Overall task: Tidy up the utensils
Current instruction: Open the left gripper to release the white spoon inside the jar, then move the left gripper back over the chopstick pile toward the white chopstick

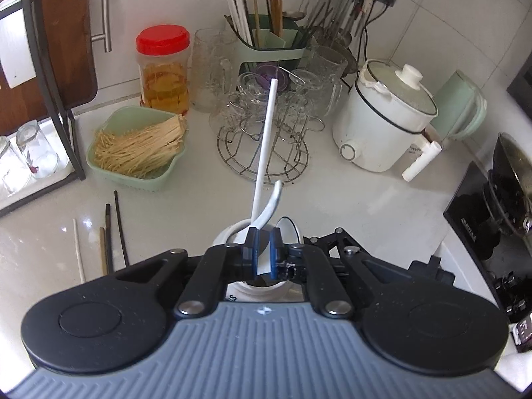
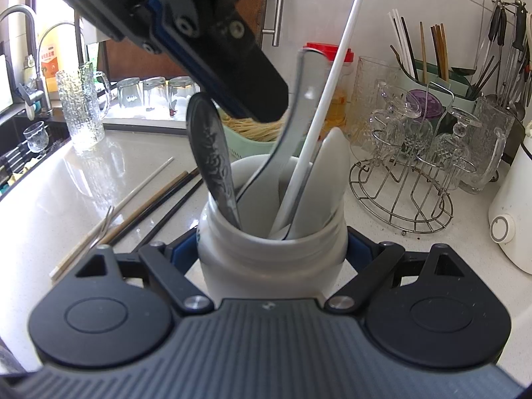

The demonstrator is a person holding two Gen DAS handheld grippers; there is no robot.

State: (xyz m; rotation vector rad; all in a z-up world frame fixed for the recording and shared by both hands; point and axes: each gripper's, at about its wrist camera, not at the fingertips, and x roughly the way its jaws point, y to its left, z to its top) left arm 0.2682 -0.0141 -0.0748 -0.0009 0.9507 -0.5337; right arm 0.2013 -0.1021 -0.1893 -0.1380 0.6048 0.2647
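On the white kitchen counter point(image 2: 83, 179), a white jar point(image 2: 271, 259) of utensils is being squeezed by the right gripper point(image 2: 272, 249). Above it, the left gripper point(image 1: 262, 249) is nearly closed, holding nothing. The loose chopsticks point(image 2: 139, 212) beside it look light, stiff and slippery; the middle is probably best pinched.

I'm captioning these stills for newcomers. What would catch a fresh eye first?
The white jar front and centre, clamped by the right claw, bristles with spoons and a long white chopstick. The left claw hangs just above its mouth. Behind, a red-lidded jar stands out by the green noodle basket.
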